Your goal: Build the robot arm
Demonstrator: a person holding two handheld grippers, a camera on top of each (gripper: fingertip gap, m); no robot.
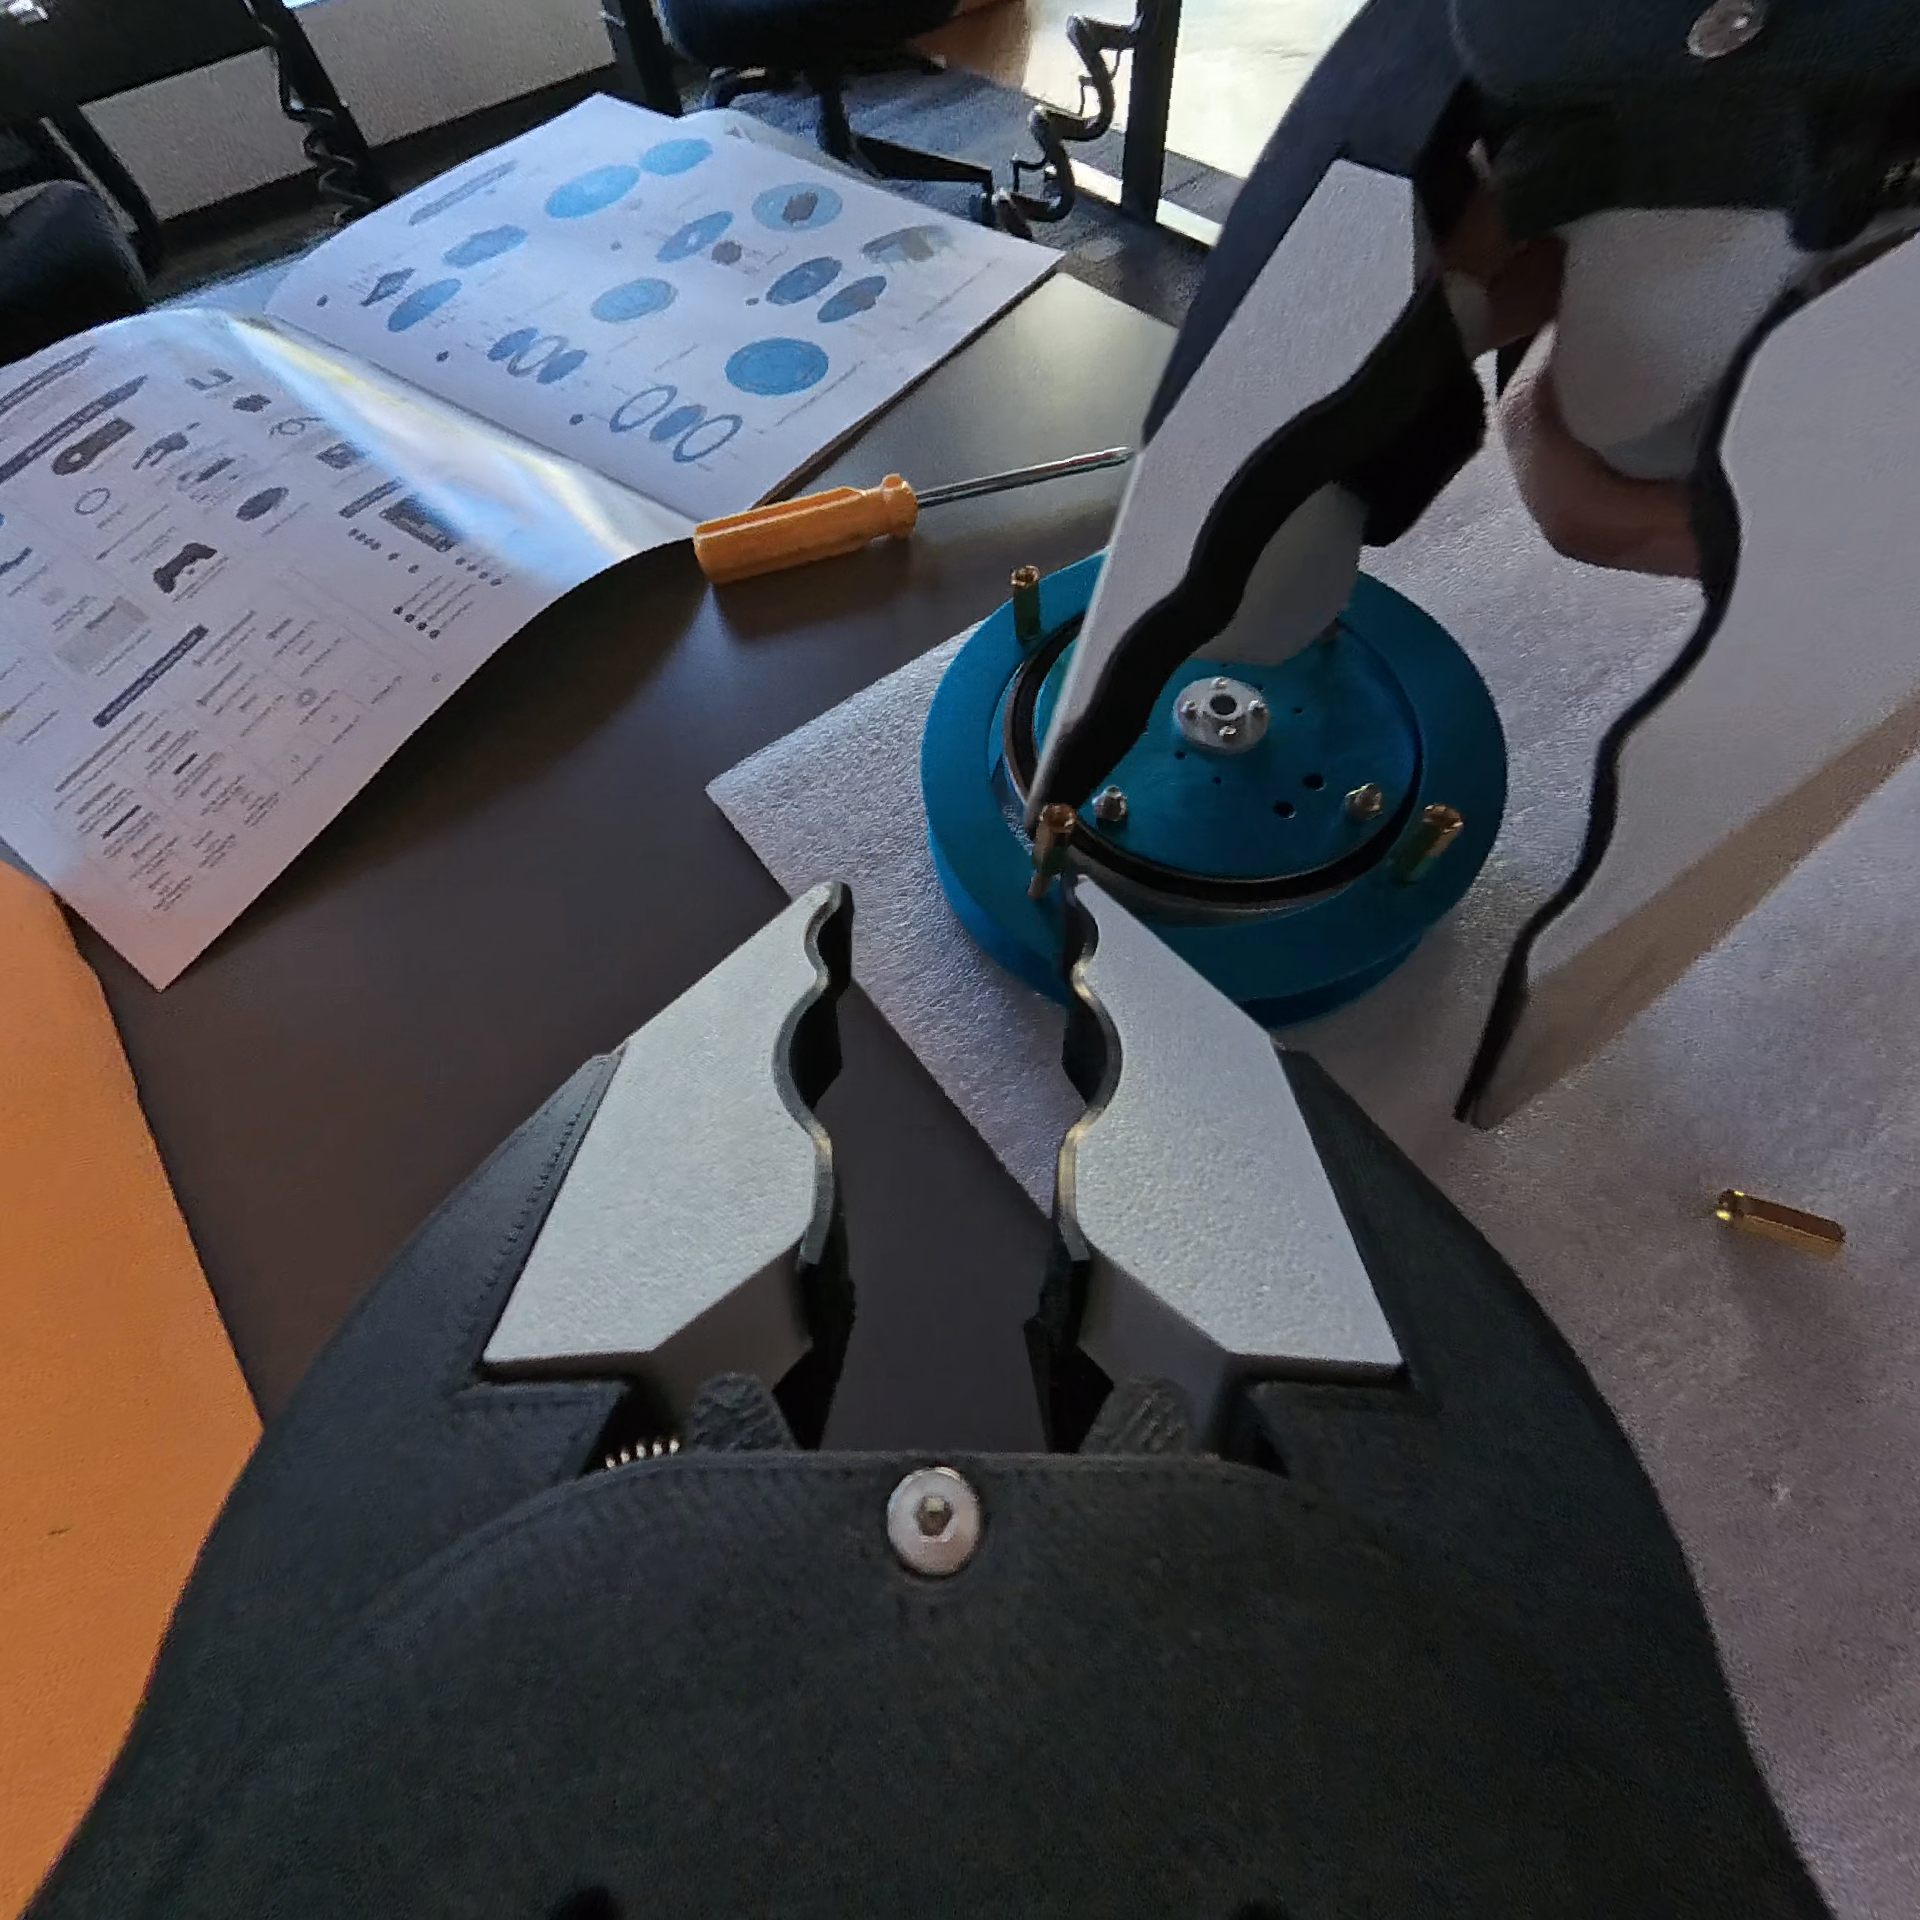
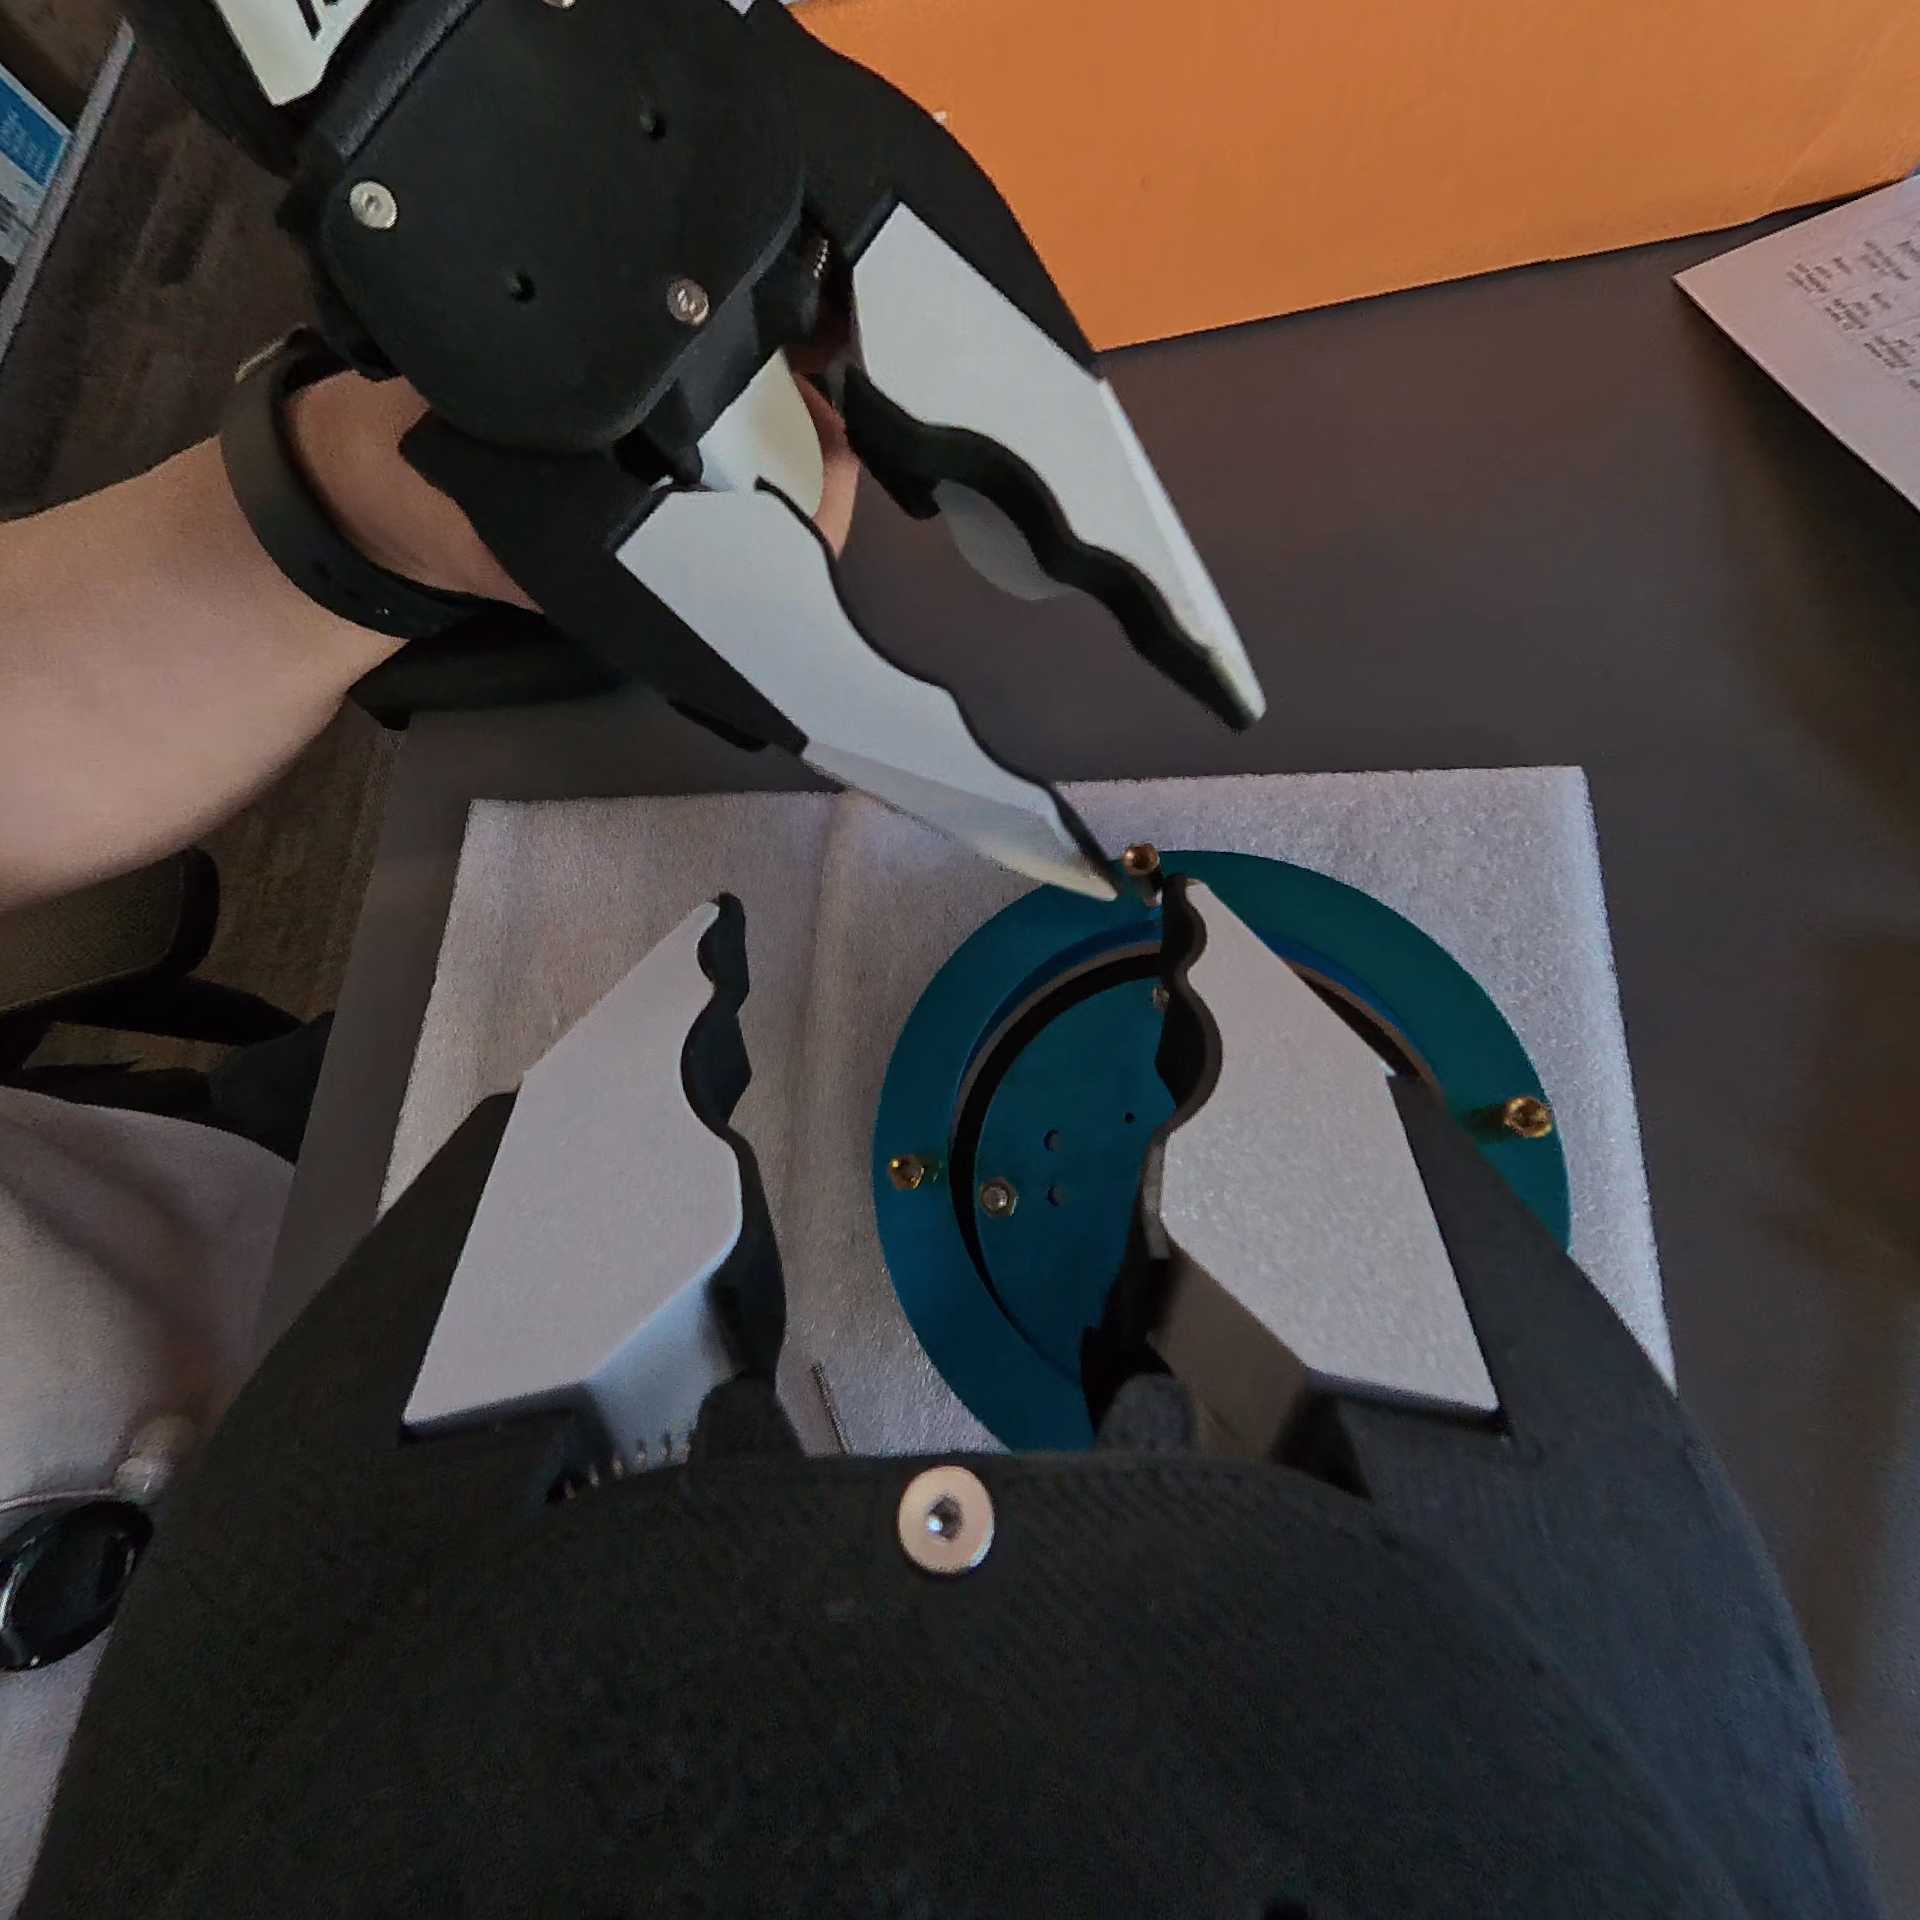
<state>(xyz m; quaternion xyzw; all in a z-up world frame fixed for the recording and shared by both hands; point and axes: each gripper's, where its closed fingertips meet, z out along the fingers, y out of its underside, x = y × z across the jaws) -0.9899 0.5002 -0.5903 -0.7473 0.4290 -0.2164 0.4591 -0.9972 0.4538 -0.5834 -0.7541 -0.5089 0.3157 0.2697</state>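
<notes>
A blue round disc assembly [image 1: 966,727] with a black ring and a metal hub lies on a white foam sheet [image 1: 883,831]. Several brass standoffs stand upright on its rim. My left gripper [image 1: 956,902] is open and empty, its right fingertip beside the nearest standoff [image 1: 1055,836]. My right gripper [image 1: 1257,966] reaches in from the upper right, wide open over the disc, with one fingertip touching that same standoff. In the right wrist view the right gripper [image 2: 956,902] is open over the disc [image 2: 1403,966]. The left gripper [image 2: 1179,802] is open, one tip at the standoff [image 2: 1143,860].
A loose brass standoff [image 1: 1779,1218] lies on the foam at the right. An orange-handled screwdriver [image 1: 805,530] and an open printed booklet [image 1: 416,416] lie on the dark table behind. An orange sheet [image 2: 1351,156] and a printed paper [image 2: 1829,301] lie beyond the foam [image 2: 623,862].
</notes>
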